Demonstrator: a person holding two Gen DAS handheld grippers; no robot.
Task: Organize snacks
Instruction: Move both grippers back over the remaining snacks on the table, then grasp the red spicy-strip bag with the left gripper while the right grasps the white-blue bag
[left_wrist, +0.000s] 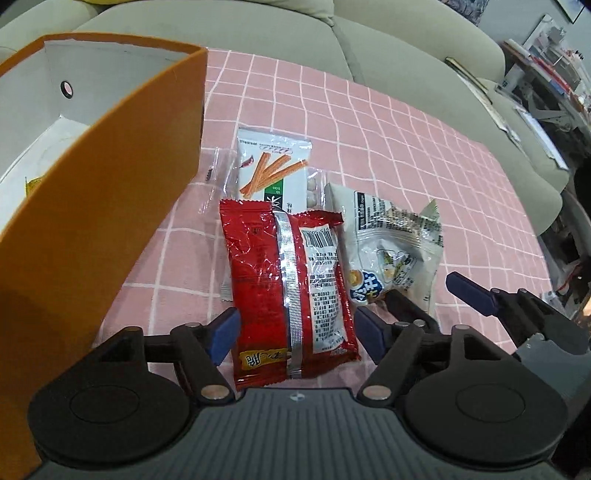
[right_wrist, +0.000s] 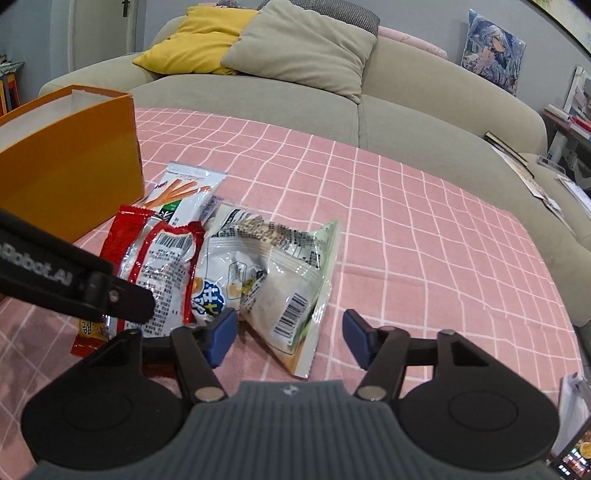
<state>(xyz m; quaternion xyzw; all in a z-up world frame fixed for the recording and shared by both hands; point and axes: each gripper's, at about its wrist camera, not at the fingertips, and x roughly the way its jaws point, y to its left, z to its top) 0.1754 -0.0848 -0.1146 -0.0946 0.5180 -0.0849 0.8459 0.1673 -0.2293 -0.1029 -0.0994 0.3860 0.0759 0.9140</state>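
A: Where do the snacks lie?

B: All on the pink checked cloth (left_wrist: 406, 155) that covers the bench, in 1 loose cluster just right of the orange box (left_wrist: 110, 192). The red packet (left_wrist: 291, 291) lies back side up, barcode and silver seam showing, with its near end between the blue pads of the left gripper (left_wrist: 297, 334).

A: Is that gripper gripping it?

B: No. Its jaws stand wide, 1 pad on each side of the packet, and neither pad presses the foil.

A: And the right gripper (right_wrist: 288, 332)?

B: Its jaws are wide too. They straddle the near corner of the white crinkled bag (right_wrist: 269, 273), which rests beside the red packet and overlaps its right edge. The left pad sits right by the bag; whether it touches I cannot tell.

A: Anything else in the pile?

B: A white packet printed with orange sticks (left_wrist: 273, 166) lies beyond the red one, partly under its far end. A clear wrapper (left_wrist: 218, 173) lies beside it near the box wall.

A: The box itself?

B: Open at the top, white inside, with a small yellow thing (left_wrist: 33, 184) showing low in it. A grey-green sofa (right_wrist: 424, 122) runs behind the bench, with a yellow cushion (right_wrist: 195, 48) and a beige cushion (right_wrist: 306, 48) on it.
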